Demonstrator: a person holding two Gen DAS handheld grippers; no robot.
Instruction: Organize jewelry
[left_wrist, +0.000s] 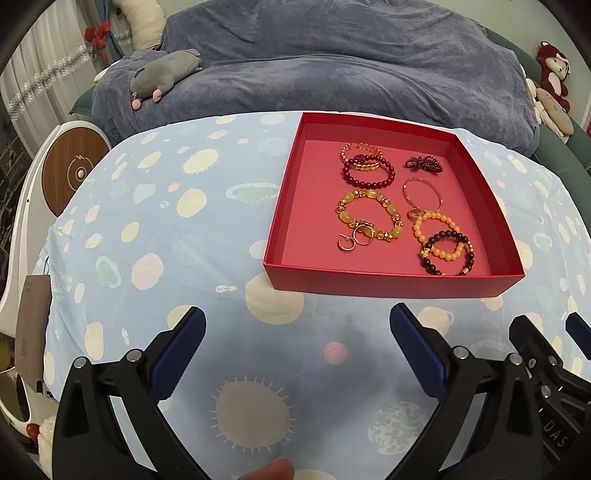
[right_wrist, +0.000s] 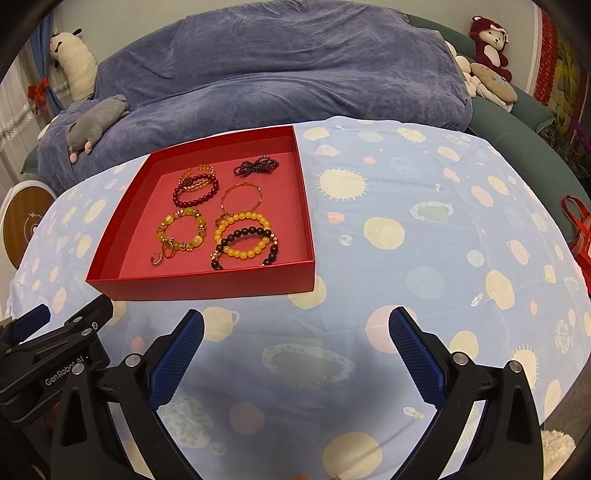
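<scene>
- The jewelry all lies inside the red box, which sits on the bench under a spotted blue cloth; no piece shows on the cloth outside it.
- Left tool hangs short of the box's near wall, its 2 fingers spread wide with nothing between them.
- Right tool hangs beside it, fingers likewise apart and empty.
- Judged from this, the gathering step looks done or paused; sorting within the box may remain.
- The yellow bead bracelet overlaps the dark bead bracelet, so a next pick would need 1 finger slipped under only 1 loop.
</scene>
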